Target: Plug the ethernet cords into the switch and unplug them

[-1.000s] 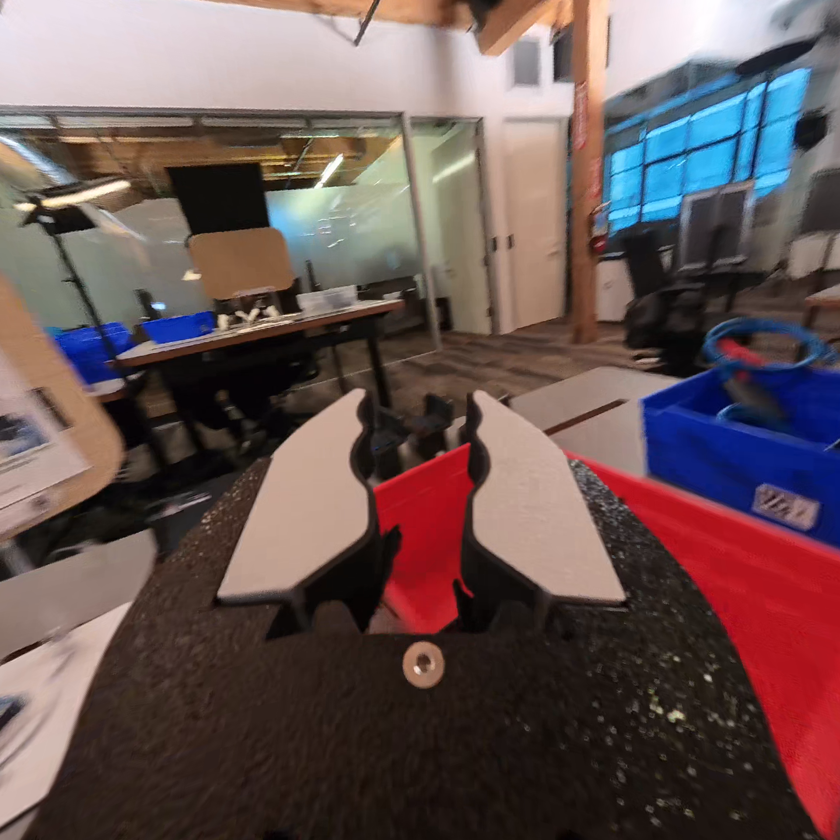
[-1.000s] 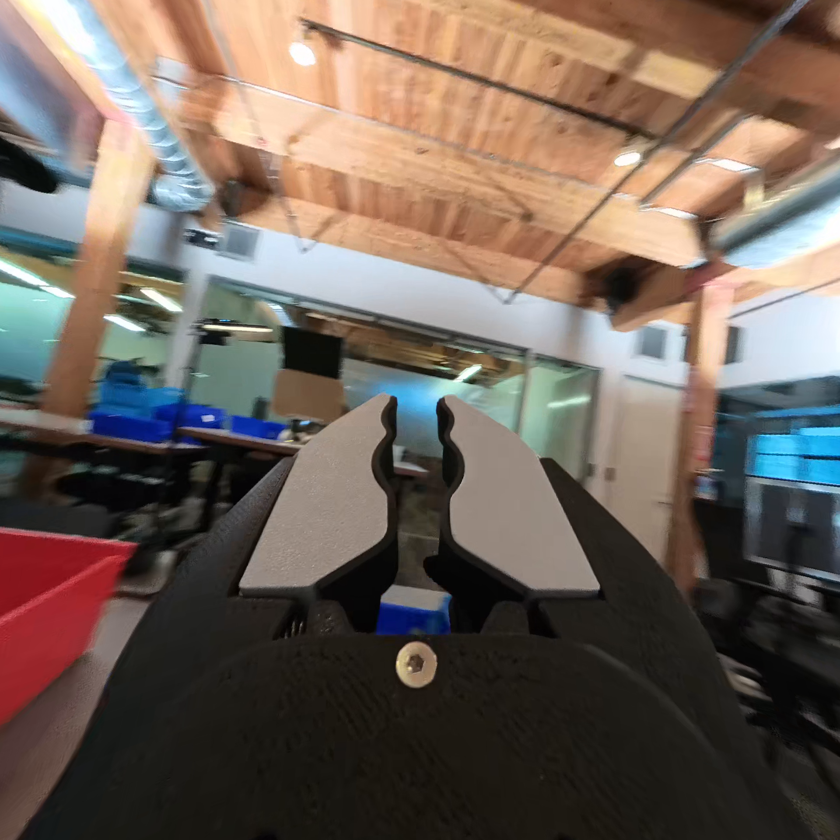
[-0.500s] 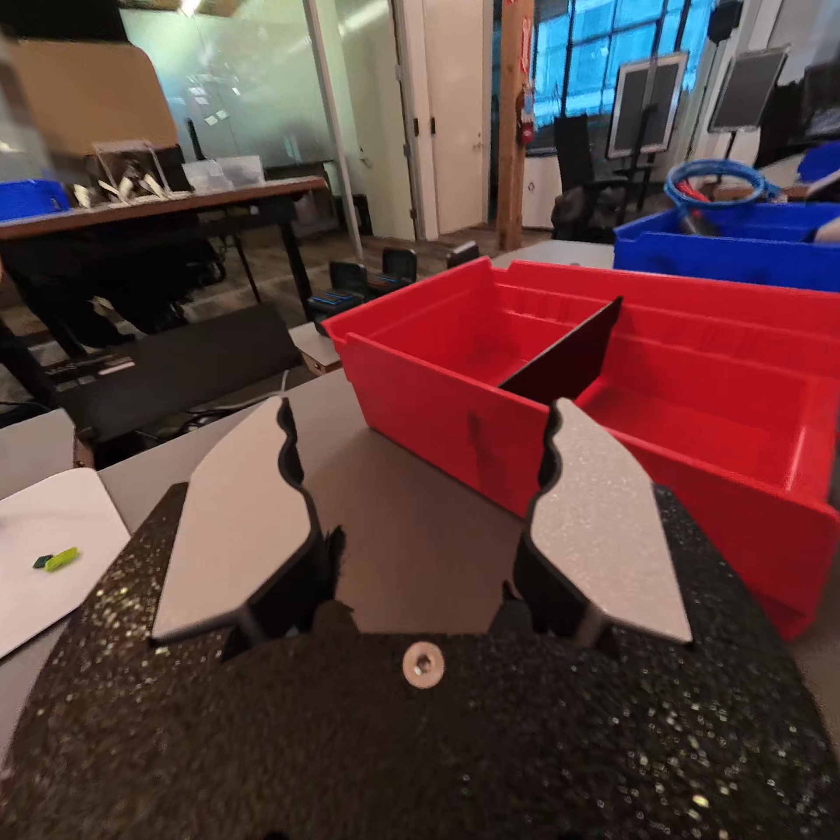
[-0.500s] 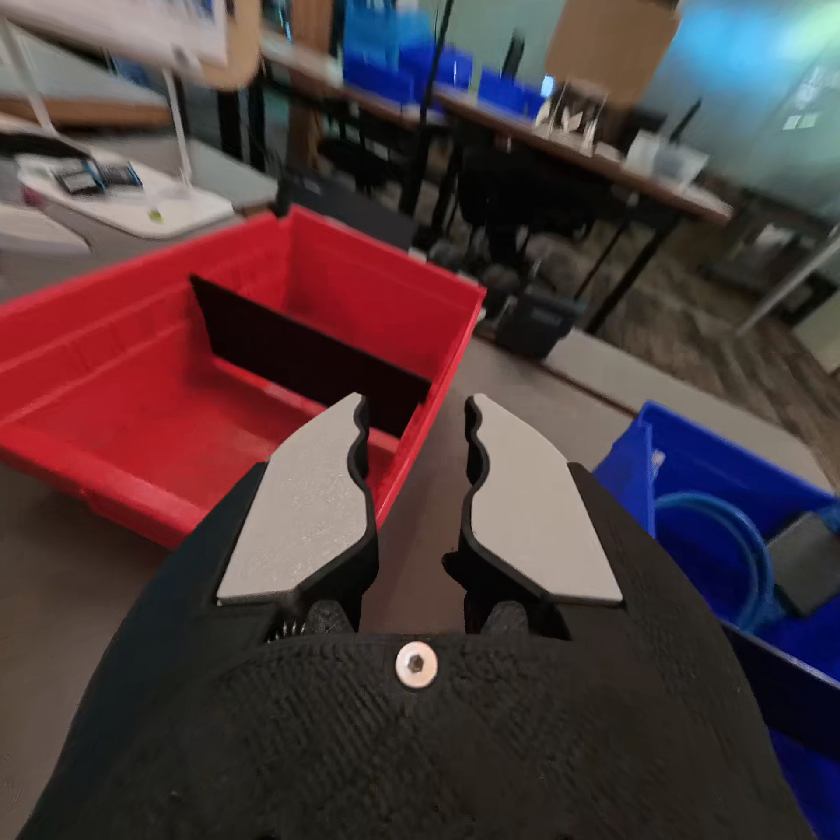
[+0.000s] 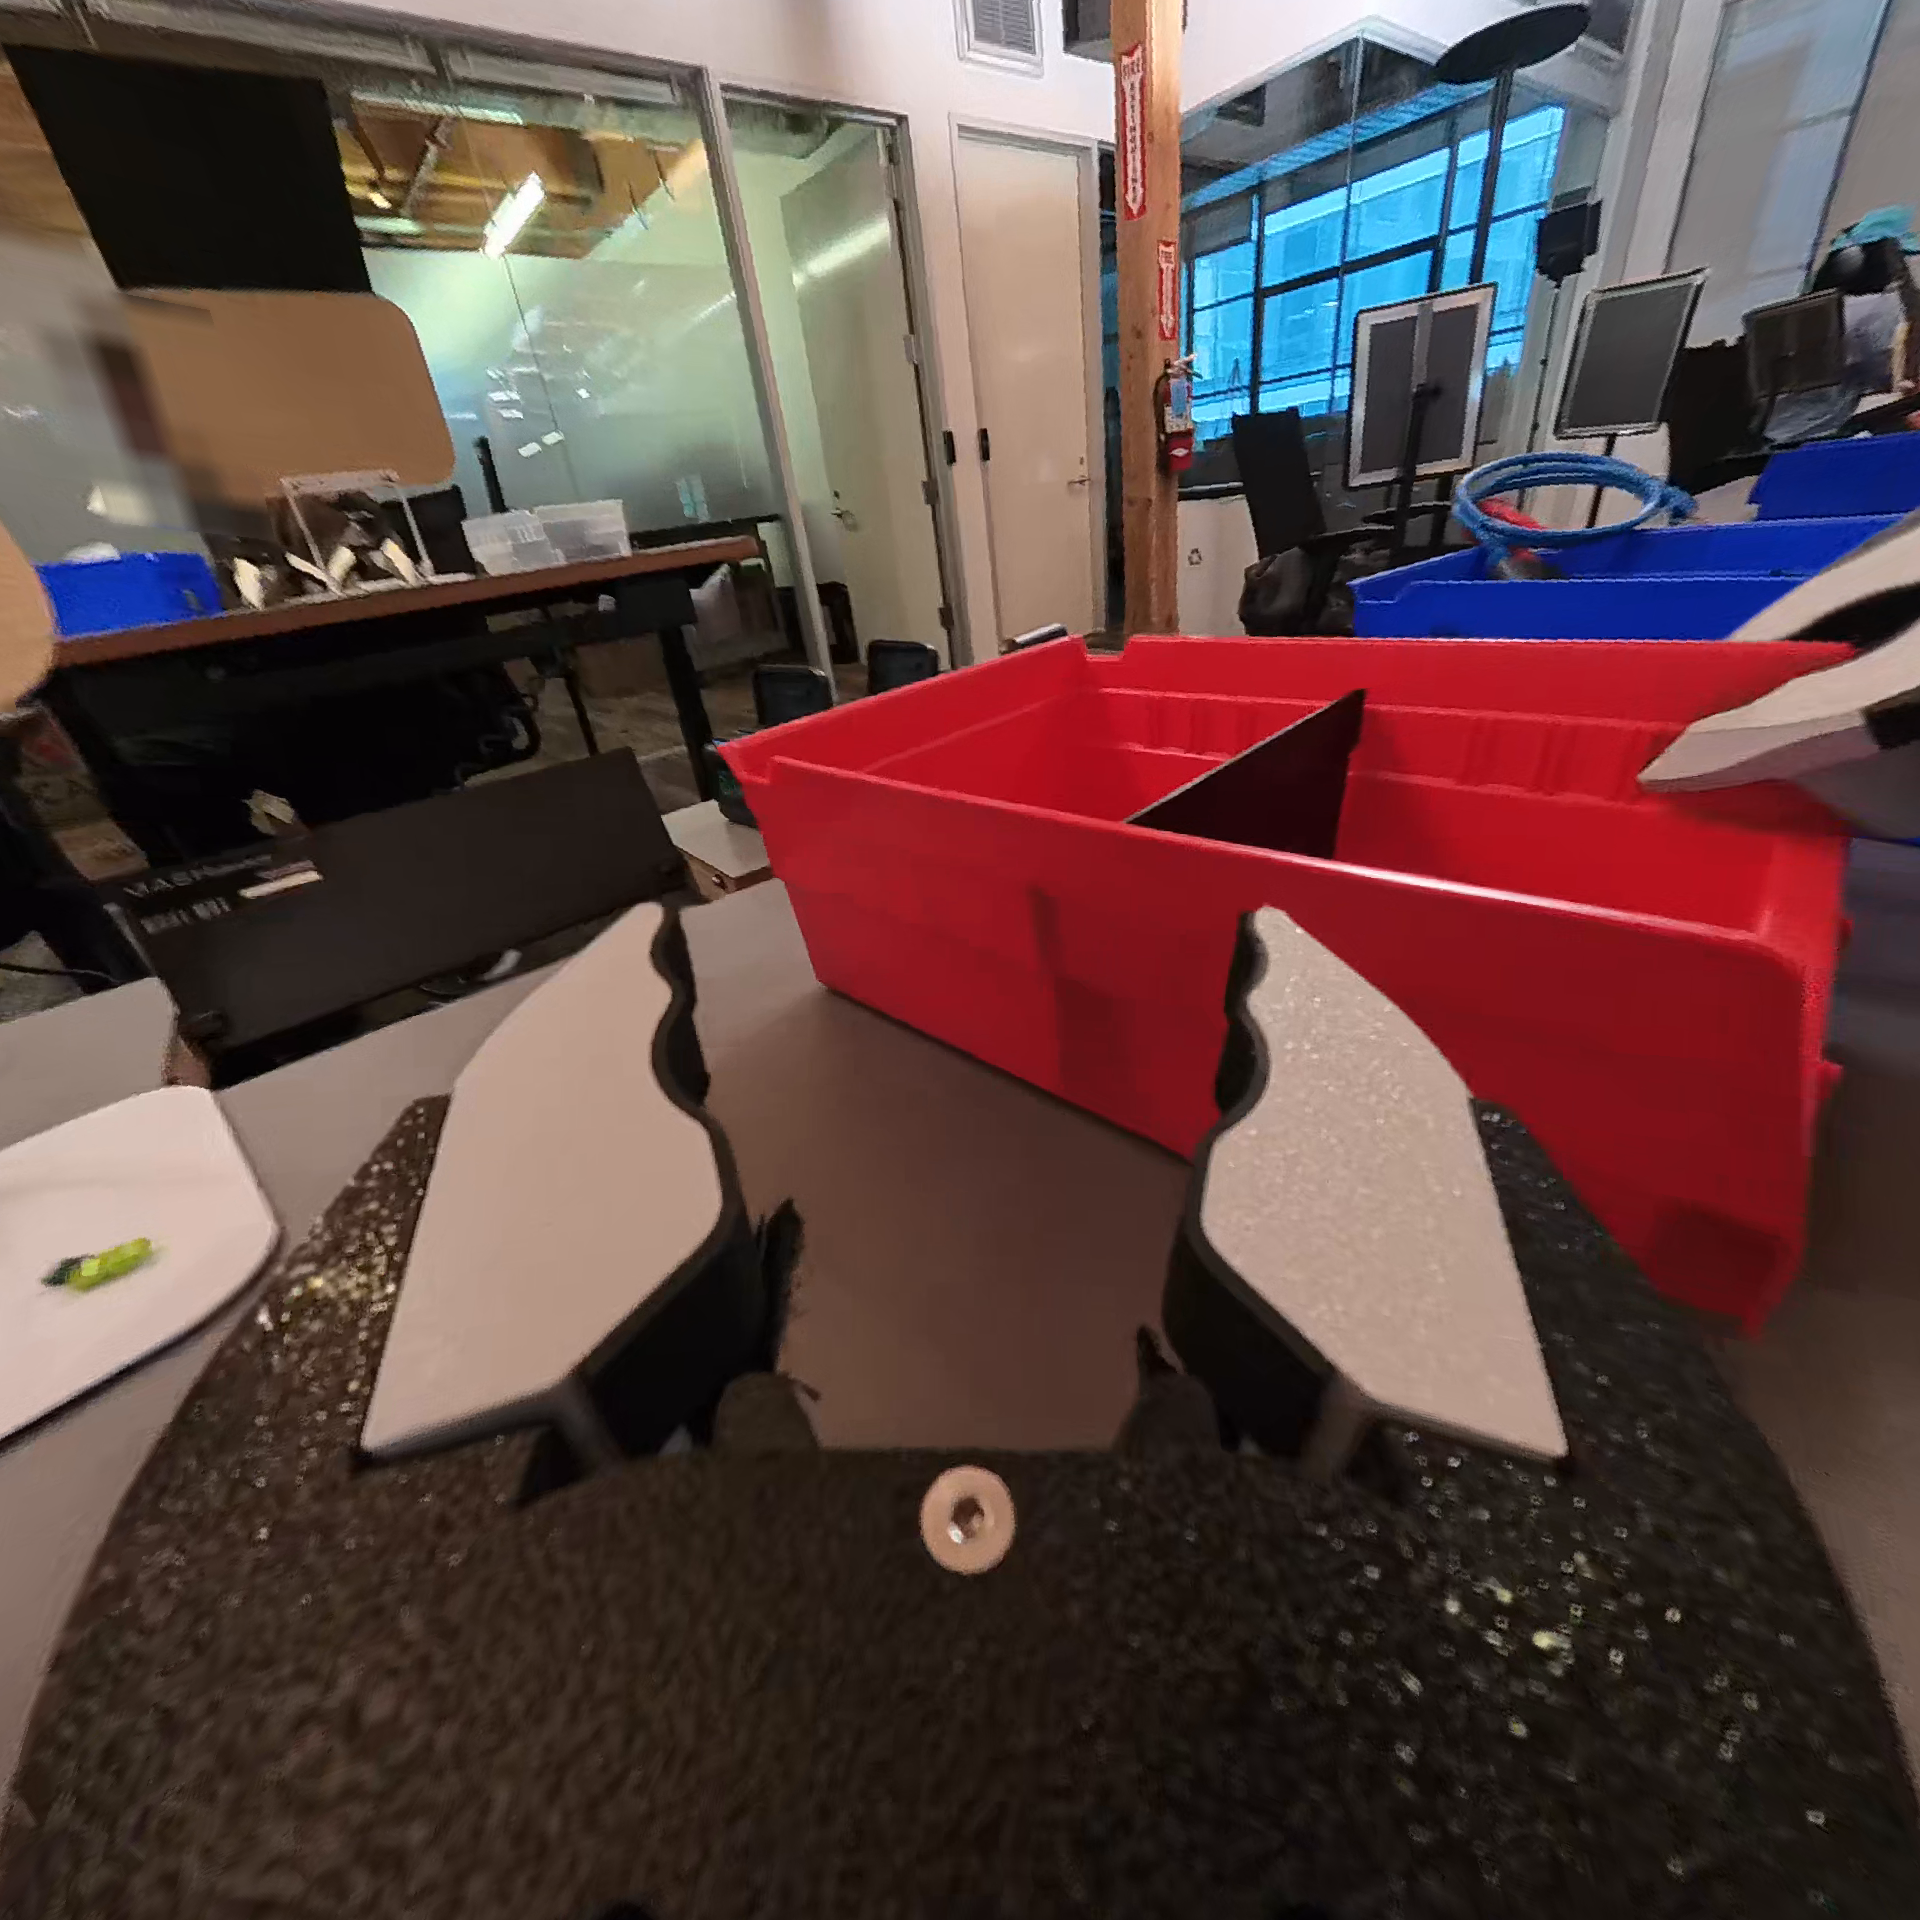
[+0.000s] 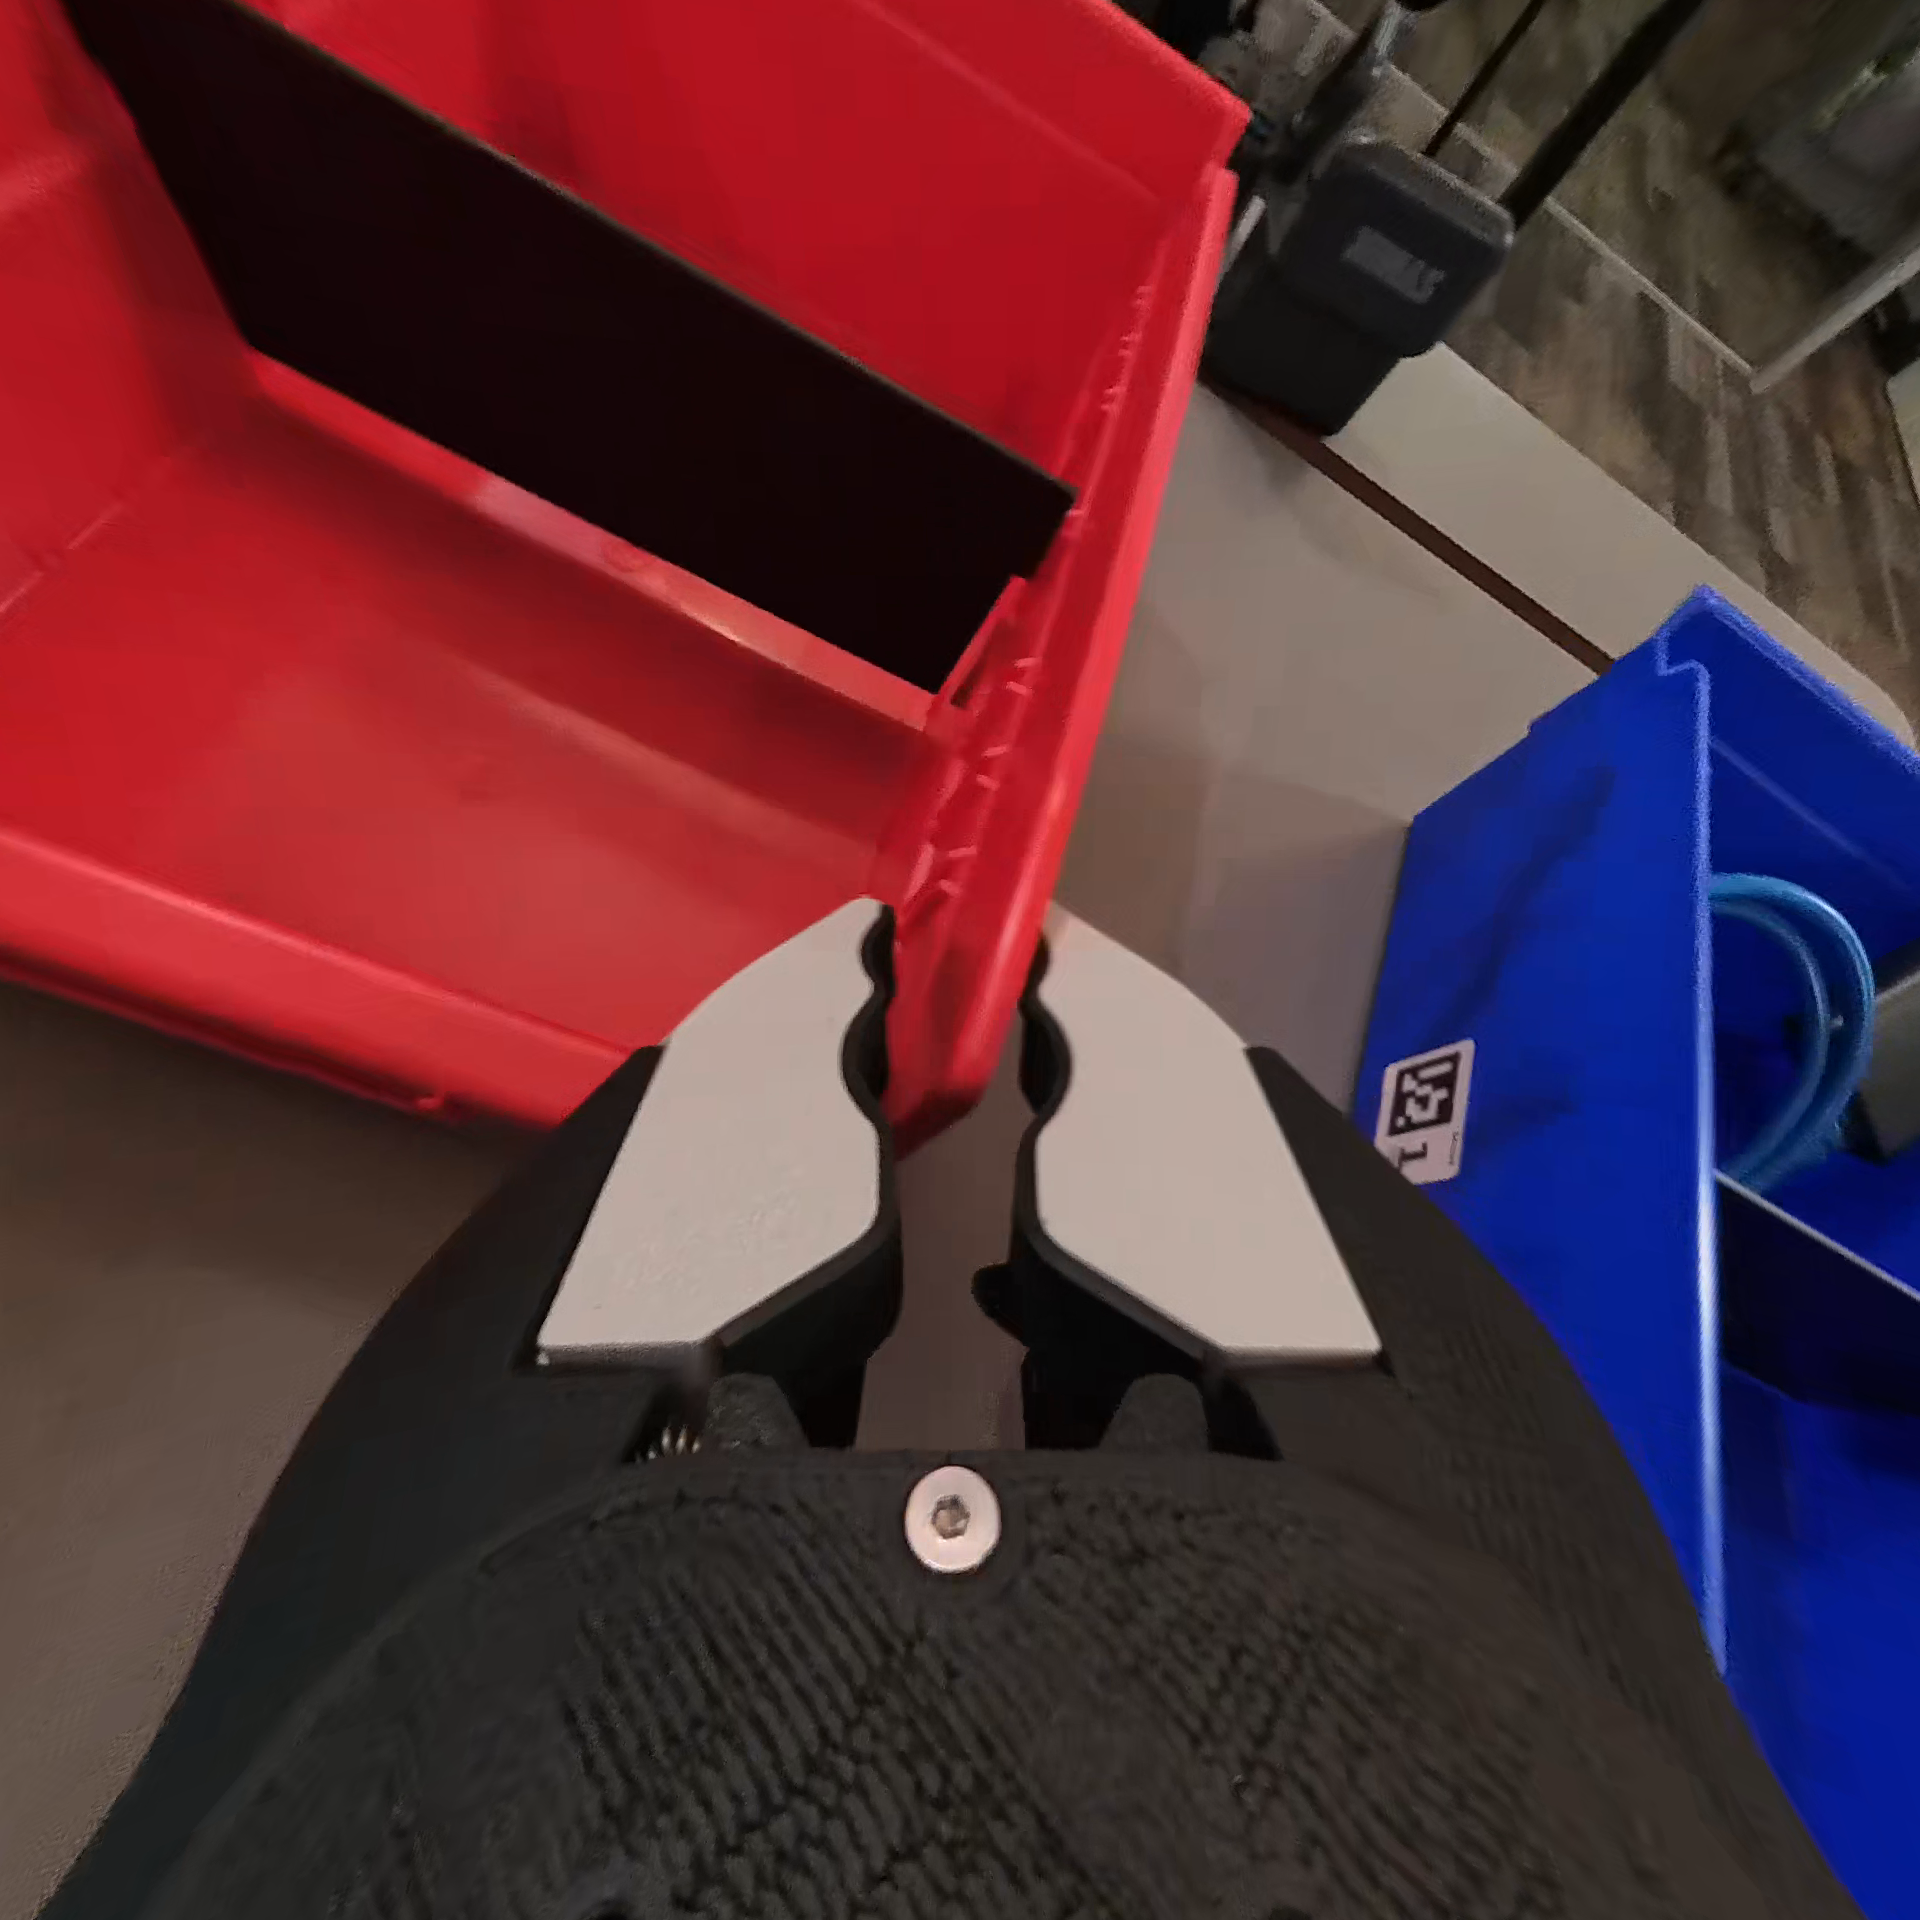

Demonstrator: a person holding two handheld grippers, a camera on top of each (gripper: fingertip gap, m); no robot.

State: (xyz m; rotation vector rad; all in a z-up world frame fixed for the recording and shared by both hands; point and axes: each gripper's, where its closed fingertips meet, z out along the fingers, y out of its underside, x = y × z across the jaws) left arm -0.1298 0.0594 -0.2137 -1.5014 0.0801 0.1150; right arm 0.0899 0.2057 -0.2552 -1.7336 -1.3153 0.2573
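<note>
On a grey tabletop (image 5: pixel 935 1195) a divided red plastic bin (image 6: pixel 520 779) was seen, its corner wall straddled by the near-closed right gripper (image 6: pixel 961 956), while the left gripper (image 5: pixel 961 977) was held wide apart just before it.

Open office-lab, glass-walled room (image 5: pixel 582 343), worktables (image 5: pixel 416 608), monitors (image 5: pixel 1418 384)

Left tool (image 5: pixel 956 1049) spread (wide), right tool (image 6: pixel 961 997) narrowed
</note>
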